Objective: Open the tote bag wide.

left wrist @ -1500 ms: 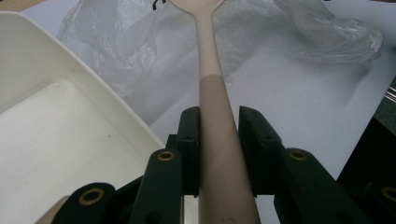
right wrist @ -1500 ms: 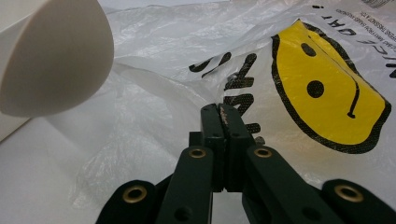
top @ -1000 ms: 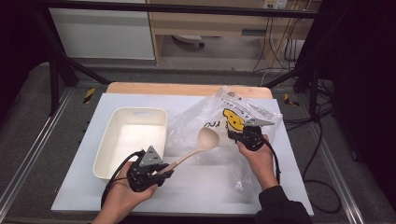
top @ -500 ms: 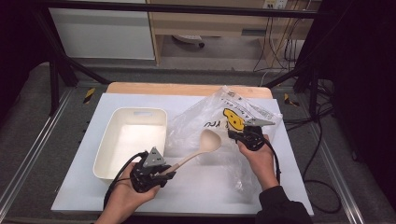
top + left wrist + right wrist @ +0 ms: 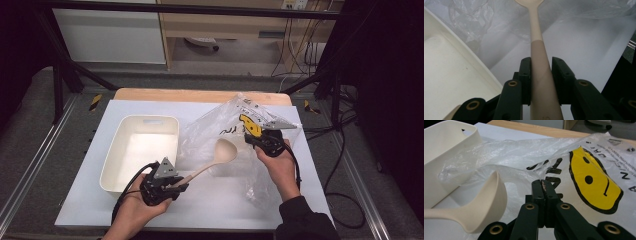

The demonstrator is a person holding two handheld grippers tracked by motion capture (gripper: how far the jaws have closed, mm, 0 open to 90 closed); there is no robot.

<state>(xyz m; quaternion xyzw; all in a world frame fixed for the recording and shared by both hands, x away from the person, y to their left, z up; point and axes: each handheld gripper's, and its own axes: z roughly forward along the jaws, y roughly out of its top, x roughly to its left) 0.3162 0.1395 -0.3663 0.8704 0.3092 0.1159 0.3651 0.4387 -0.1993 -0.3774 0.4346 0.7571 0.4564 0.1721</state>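
My left gripper (image 5: 172, 184) (image 5: 541, 63) is shut on the handle of a cream ladle (image 5: 224, 151) (image 5: 535, 27), near the table's front. The ladle points up and right, and its bowl (image 5: 489, 202) lies at the mouth of a clear plastic bag (image 5: 235, 125) (image 5: 511, 152) printed with a yellow smiley face (image 5: 591, 177). Whether the bowl is inside the film I cannot tell. My right gripper (image 5: 261, 141) (image 5: 543, 185) has its jaws pressed together on the bag's thin edge, holding it raised just right of the bowl.
An empty cream bin (image 5: 142, 150) (image 5: 446, 80) (image 5: 446, 152) stands left of the bag, close beside my left gripper. All rests on a white mat (image 5: 235, 200) over a wooden table (image 5: 200, 95). Cables trail off the table's right side.
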